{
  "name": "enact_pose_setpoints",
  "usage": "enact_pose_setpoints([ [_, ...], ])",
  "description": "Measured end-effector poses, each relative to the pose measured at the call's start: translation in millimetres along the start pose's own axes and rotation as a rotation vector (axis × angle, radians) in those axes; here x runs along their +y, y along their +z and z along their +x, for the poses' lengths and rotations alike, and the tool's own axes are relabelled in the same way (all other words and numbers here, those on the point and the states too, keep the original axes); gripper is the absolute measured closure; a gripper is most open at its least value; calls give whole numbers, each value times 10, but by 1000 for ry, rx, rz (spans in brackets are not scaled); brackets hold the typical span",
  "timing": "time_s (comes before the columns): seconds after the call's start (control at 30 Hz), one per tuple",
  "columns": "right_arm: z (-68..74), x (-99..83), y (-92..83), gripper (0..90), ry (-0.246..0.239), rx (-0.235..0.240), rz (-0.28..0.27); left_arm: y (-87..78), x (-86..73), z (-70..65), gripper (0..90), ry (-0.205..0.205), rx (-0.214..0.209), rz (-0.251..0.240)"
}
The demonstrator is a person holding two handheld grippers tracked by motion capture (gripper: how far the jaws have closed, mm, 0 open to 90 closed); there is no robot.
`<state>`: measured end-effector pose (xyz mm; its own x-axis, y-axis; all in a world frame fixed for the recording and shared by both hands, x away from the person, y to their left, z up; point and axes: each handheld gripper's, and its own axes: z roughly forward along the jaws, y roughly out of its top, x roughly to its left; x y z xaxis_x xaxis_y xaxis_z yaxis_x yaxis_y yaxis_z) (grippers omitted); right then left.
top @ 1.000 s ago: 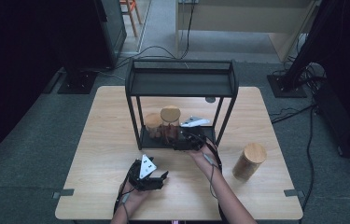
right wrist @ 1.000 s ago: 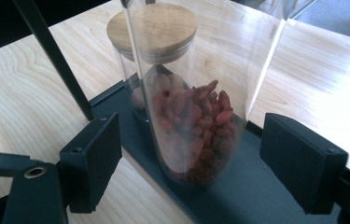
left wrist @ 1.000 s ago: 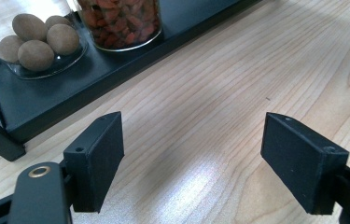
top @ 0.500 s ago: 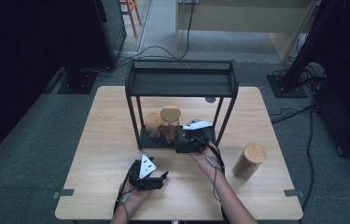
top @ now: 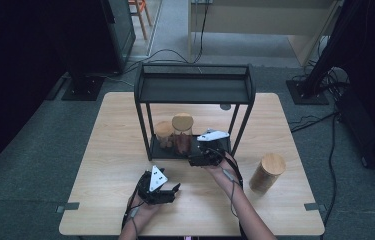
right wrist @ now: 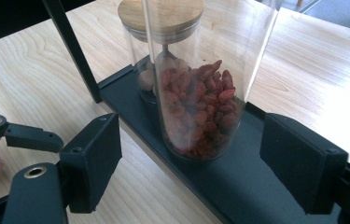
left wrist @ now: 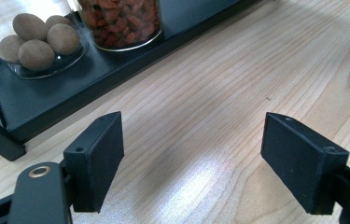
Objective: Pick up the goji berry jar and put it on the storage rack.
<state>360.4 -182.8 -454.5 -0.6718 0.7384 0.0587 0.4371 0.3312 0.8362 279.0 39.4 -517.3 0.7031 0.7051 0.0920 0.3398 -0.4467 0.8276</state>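
A black two-tier rack point(top: 145, 116) stands at the middle of the wooden table point(top: 100, 150). On its lower shelf point(right wrist: 256, 186) sit two glass jars: a short one of round brown nuts point(left wrist: 37, 39) at the left, and a taller jar of red berries point(right wrist: 198, 107) just to its right.

The right gripper point(right wrist: 189, 163) is at the near edge of that shelf, jaws apart on either side of the berry jar, with clear gaps between pads and glass. It holds nothing. Judged from this, the berry jar has been set in place and let go, or is about to be taken; the pictures do not settle which.

The left gripper point(left wrist: 191, 158) rests over bare table on the near left, jaws apart and empty, pointed toward the rack.

A third jar with a wooden lid point(top: 268, 172) stands on the table at the right, well apart from the rack. The top shelf point(top: 195, 90) appears bare.

Assessment: two jars are shelved and one is outstanding. If the work is stocking the rack, roughly two thirds is complete; the remaining jar is untouched.
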Motion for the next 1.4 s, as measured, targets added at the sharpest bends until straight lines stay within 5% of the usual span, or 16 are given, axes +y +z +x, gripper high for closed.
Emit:
enact_pose_setpoints([
  [1.4,-3,-206,-189,200,-23,16,20,4,1,2,216,-4,-2,3],
])
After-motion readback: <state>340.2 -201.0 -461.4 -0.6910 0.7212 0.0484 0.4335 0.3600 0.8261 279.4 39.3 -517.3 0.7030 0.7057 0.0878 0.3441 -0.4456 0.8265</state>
